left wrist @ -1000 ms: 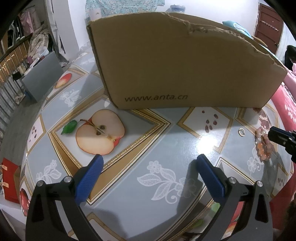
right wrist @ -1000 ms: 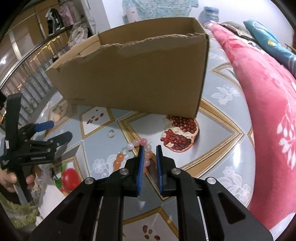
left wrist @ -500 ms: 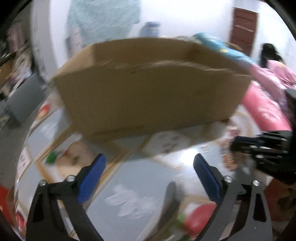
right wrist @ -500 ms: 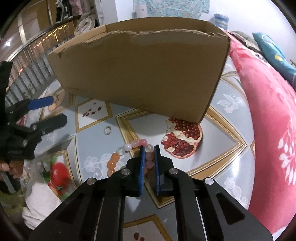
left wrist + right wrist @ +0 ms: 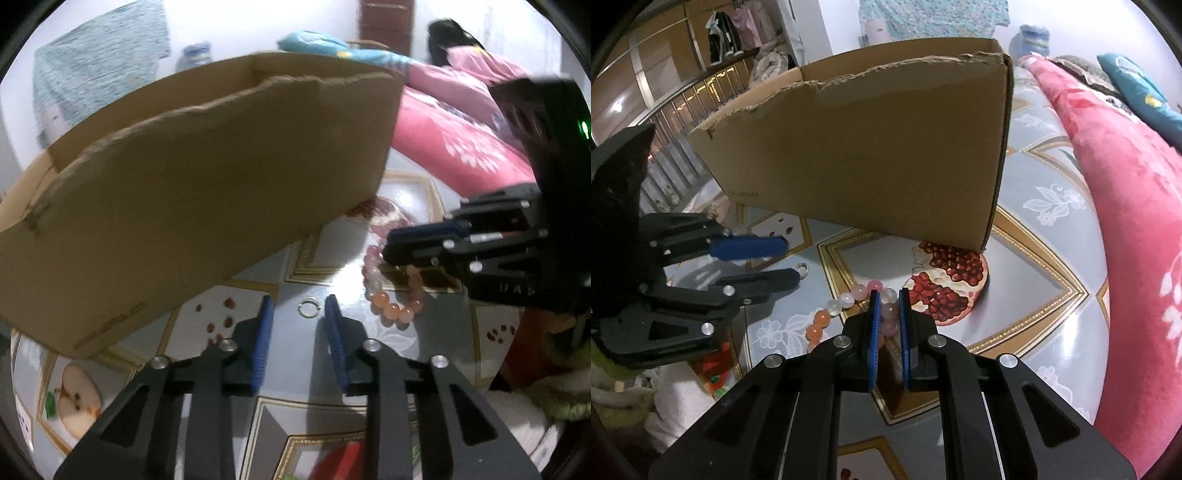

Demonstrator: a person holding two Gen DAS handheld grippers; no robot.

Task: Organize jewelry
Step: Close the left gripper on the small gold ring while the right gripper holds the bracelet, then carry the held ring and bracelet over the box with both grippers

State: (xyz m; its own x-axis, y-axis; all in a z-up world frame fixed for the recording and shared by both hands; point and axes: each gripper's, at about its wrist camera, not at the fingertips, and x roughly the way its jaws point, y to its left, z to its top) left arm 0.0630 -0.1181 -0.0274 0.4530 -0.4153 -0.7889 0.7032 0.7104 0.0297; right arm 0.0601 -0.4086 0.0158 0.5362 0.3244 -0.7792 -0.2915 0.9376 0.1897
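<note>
- The right gripper [image 5: 887,295] is closed on the bead bracelet [image 5: 833,308], its blue pads pinching beads on the loop's near side; the rest of the loop lies on the table [image 5: 1034,295] beside the printed pomegranate [image 5: 945,280]
- The left gripper [image 5: 300,308] is open, jaws parted either side of a small metal ring [image 5: 308,307] lying flat on the table; whether the pads touch it is unclear
- The cardboard box [image 5: 886,147] stands just behind both pieces, top open and edge torn
- A pink blanket [image 5: 1126,221] lies along the table's right side
</note>
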